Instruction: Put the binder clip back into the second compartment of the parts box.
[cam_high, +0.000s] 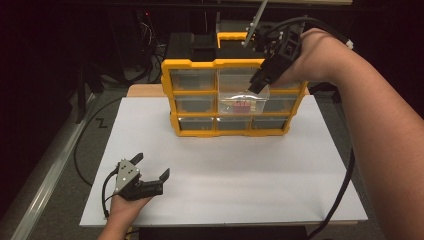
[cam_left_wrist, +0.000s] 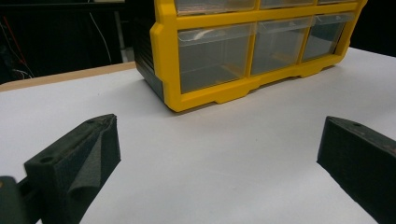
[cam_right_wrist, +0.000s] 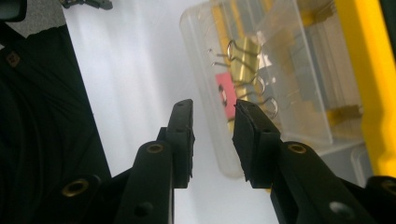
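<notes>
Middle drawer (cam_high: 243, 104) of the yellow organizer (cam_high: 231, 98) is pulled out toward the person, w/ binder clips (cam_right_wrist: 247, 77) and a pink/red item (cam_high: 243, 106) lying inside. So the drawer-open step looks done.

Right tongs (cam_high: 256, 86) sit at the drawer's front lip, above it, pointing down. Jaws stand a little apart, pads not pressing on anything; the drawer's clear front wall lies just beyond the tips in the right gripper view (cam_right_wrist: 212, 116). I judge it's a release just after the pull. Left to do, prob.: reach in for a clip or the pink item, or push the drawer shut. Can't say which.

Left tongs (cam_high: 150, 167) rest low on the white bench (cam_high: 225, 185), near its front-left edge, well apart from the organizer. Jaws spread wide, nothing between them. Idle, by the look of it.

View diffs:
- High view: gives whole layout, i.e. 3x3 grid of drawers, which one is out, both hands' places. Drawer contents are just a red blob.
- Right gripper view: close-up of the drawer interior, wire handles of clips readable, gap between the pads clear.
- Left gripper view: organizer's (cam_left_wrist: 243, 51) lower-left corner and bottom row of drawers, shut and seemingly empty; wide jaw gap plain here.
</notes>
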